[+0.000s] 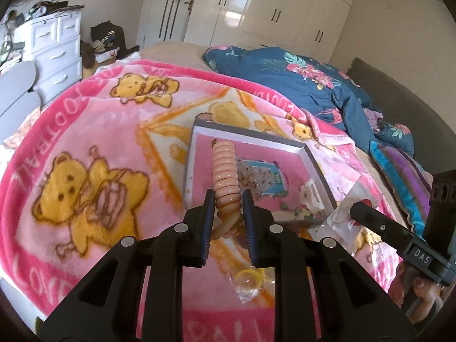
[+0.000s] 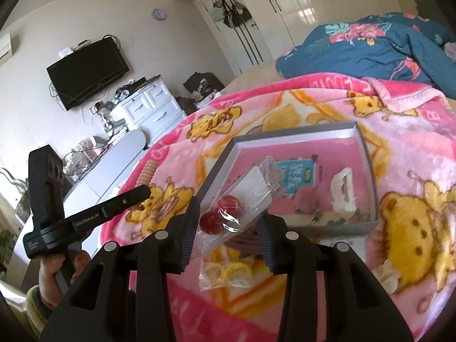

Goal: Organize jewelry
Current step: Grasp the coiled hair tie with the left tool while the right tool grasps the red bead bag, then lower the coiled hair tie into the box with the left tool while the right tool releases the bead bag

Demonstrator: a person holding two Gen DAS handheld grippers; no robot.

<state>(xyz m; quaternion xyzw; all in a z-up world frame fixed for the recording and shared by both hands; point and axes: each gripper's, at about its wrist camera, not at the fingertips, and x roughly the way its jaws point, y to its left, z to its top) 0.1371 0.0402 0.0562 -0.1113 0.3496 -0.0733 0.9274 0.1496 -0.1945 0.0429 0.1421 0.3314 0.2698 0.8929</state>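
Observation:
My left gripper (image 1: 228, 203) is shut on a peach spiral hair tie (image 1: 225, 168) that stands up from between its pads, above the near left corner of a grey shallow box (image 1: 310, 154) on the pink bear blanket. My right gripper (image 2: 228, 213) is shut on a clear plastic packet with red round pieces (image 2: 228, 213), held over the near edge of the same grey box (image 2: 367, 154). Inside the box lie a blue card (image 2: 296, 175) and a cream hair claw (image 2: 343, 191). A clear packet of yellow rings (image 2: 228, 275) lies on the blanket under the right gripper.
The pink bear blanket (image 1: 85, 148) covers the bed. A dark blue floral duvet (image 1: 313, 85) is bunched at the far side. A small cream clip (image 2: 387, 278) lies on the blanket at the right. White drawers (image 1: 57, 54) and wardrobes (image 1: 270, 8) stand beyond the bed.

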